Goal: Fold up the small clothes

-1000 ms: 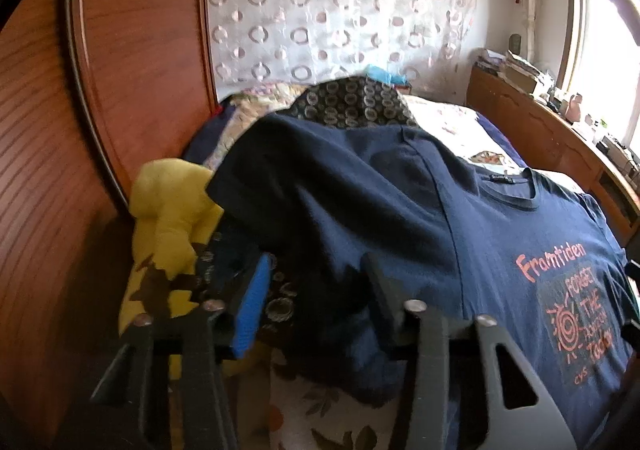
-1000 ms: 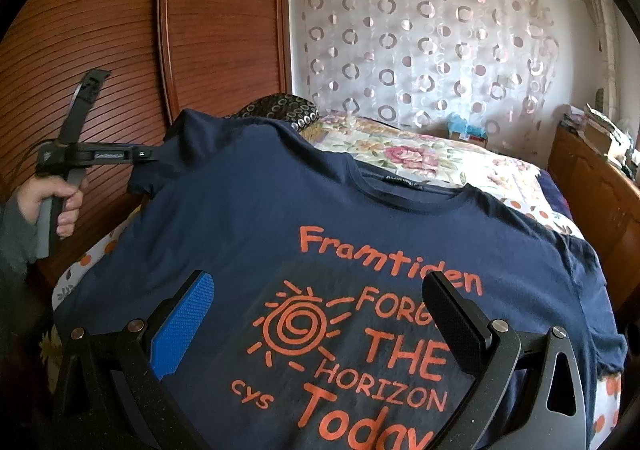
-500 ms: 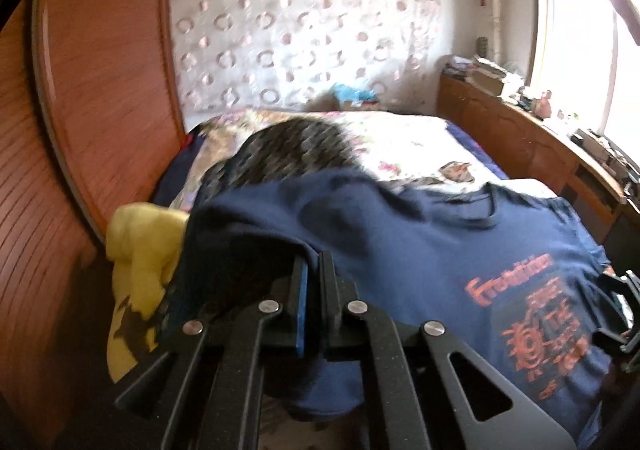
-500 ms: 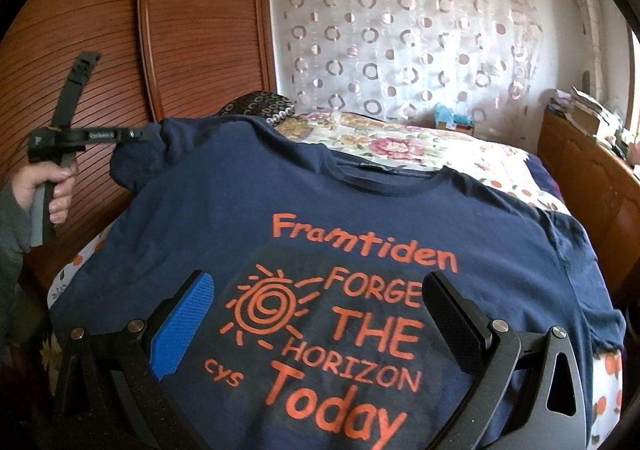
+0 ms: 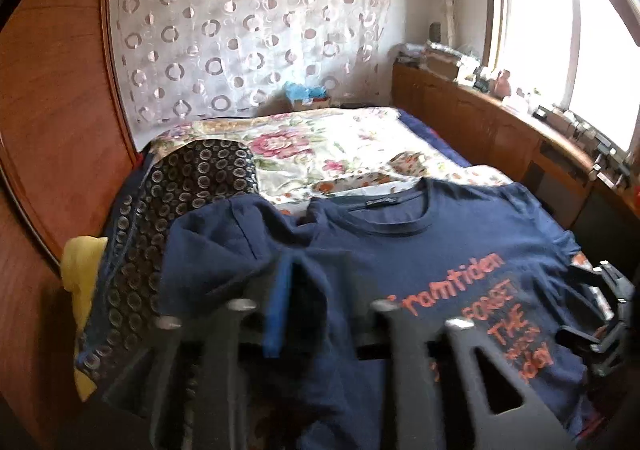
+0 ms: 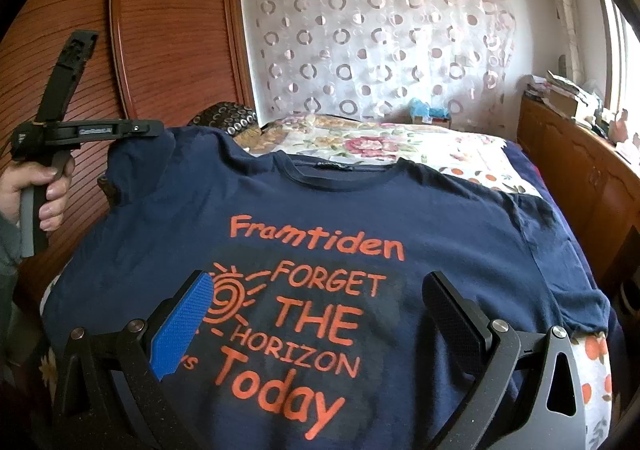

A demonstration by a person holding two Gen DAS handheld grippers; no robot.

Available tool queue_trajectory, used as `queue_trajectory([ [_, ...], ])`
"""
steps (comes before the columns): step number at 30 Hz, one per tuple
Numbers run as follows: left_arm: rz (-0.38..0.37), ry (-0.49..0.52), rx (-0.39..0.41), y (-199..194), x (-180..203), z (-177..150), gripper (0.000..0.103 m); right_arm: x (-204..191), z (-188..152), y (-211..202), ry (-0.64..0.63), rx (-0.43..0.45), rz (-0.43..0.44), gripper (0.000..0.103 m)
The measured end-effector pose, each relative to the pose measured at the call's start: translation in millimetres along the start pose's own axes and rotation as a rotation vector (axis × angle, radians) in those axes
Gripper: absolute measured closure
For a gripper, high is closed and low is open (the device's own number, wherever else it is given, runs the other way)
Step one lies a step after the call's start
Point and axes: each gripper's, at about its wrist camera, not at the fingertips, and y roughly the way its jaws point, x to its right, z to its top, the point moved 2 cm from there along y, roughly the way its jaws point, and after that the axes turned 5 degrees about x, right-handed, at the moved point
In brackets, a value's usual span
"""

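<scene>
Pinching sleeve (image 5: 224, 250) of navy T-shirt (image 6: 340, 217), left gripper (image 5: 296, 302) jaws clamped; right gripper (image 6: 316, 326) jaws wide above print.

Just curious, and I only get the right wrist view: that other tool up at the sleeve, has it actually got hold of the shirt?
Observer: Yes. In the left wrist view the left gripper is shut on a bunch of sleeve cloth from the shirt.
Visitor: Is anything lying to the left of that sleeve?
Observer: A dark ringed cloth spreads beside and behind it. It is much more than the scrap you can see.
Visitor: Anything else over there?
Observer: A yellow cloth lies beside the ringed one, next to the wooden panel.
</scene>
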Motion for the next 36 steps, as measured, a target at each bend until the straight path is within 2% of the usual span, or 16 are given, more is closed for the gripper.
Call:
queue_trajectory([
  [2,-0.009,-0.016,0.03,-14.5,-2.2,-2.4,0.055,-5.7,-0.5,1.7,-0.003,-0.003,-0.001,0.0],
  [4,-0.012,-0.033,0.059,-30.2,-6.2,-6.1,0.036,-6.5,2.5,4.3,-0.003,-0.006,0.003,0.0],
  [6,-0.007,-0.041,0.086,-42.2,-7.4,-9.8,0.024,-8.3,5.2,7.7,-0.006,-0.012,0.012,0.0],
  [7,-0.001,-0.045,0.103,-51.6,-10.4,-13.1,0.022,-10.6,6.4,10.0,-0.011,-0.015,0.02,0.0],
  [10,0.033,-0.046,0.124,-66.0,-14.5,-20.7,0.022,-15.2,14.3,18.4,-0.04,-0.026,0.053,0.0],
  [15,0.114,-0.064,0.153,-85.9,-30.0,-39.7,0.022,-45.7,33.3,42.3,-0.111,-0.042,0.134,0.008],
  [17,0.125,-0.07,0.155,-89.8,-35.5,-46.5,0.022,-56.8,41.8,54.8,-0.13,-0.053,0.177,0.014],
  [18,0.13,-0.072,0.155,-91.2,-37.1,-49.6,0.022,-64.4,46.4,63.1,-0.137,-0.061,0.205,0.022],
  [21,0.137,-0.079,0.16,-95.9,-38.5,-57.1,0.022,-85.1,56.7,87.8,-0.146,-0.085,0.278,0.031],
  [26,0.163,-0.071,0.162,-101.2,-37.2,-66.4,0.022,-119.6,73.5,130.6,-0.133,-0.117,0.394,0.039],
  [31,0.163,-0.068,0.153,-102.1,-37.7,-74.0,0.022,-138.8,83.6,169.3,-0.135,-0.169,0.457,0.045],
  [34,0.16,-0.065,0.144,-99.4,-37.1,-78.4,0.022,-143.5,85.5,187.5,-0.154,-0.196,0.466,0.063],
  [36,0.157,-0.064,0.14,-98.2,-37.3,-80.4,0.022,-144.9,87.0,196.5,-0.171,-0.208,0.464,0.09],
])
